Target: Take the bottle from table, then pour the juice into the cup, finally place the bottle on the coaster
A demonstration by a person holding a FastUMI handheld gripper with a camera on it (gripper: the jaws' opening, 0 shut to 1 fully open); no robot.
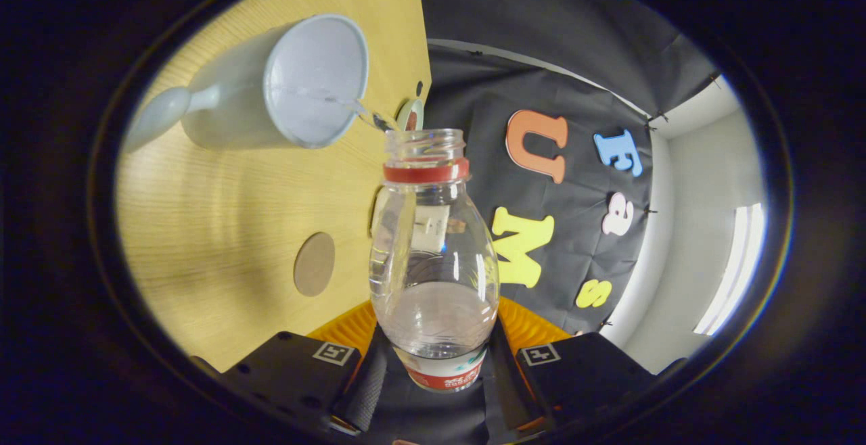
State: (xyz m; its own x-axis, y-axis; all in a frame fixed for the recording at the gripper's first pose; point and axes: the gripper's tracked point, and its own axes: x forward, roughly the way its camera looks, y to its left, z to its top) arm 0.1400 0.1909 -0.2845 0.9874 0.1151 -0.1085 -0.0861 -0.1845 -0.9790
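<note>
The gripper [438, 364] has its 2 fingers [369, 391] pressed against the lower body of the bottle [433, 262], one on each side, pinching it just above its label band. The bottle is clear plastic with a red ring below its threaded neck, uncapped, and about a third full of clear liquid that has pooled near the fingers. The whole scene is rolled sideways, so the bottle is tipped well over relative to the bench [223, 228].

Beside the bottle's shoulder, a round brownish coaster [314, 264] lies flat on the pale wood-grain bench, well apart from the bottle. Beyond the bottle's mouth stands a pale blue-grey cup [298, 86] with a handle on its far side. A thin stream of clear liquid [358, 110] runs from the bottle's mouth over the cup's rim and into it; how much sits in the cup is hard to make out.

Just past the bottle's mouth, at the bench edge, a small round object is partly hidden and cannot be identified. Beyond the bottle hangs the booth's black cloth wall [541, 59], and past that a white room wall with a bright strip of light [734, 269].
</note>
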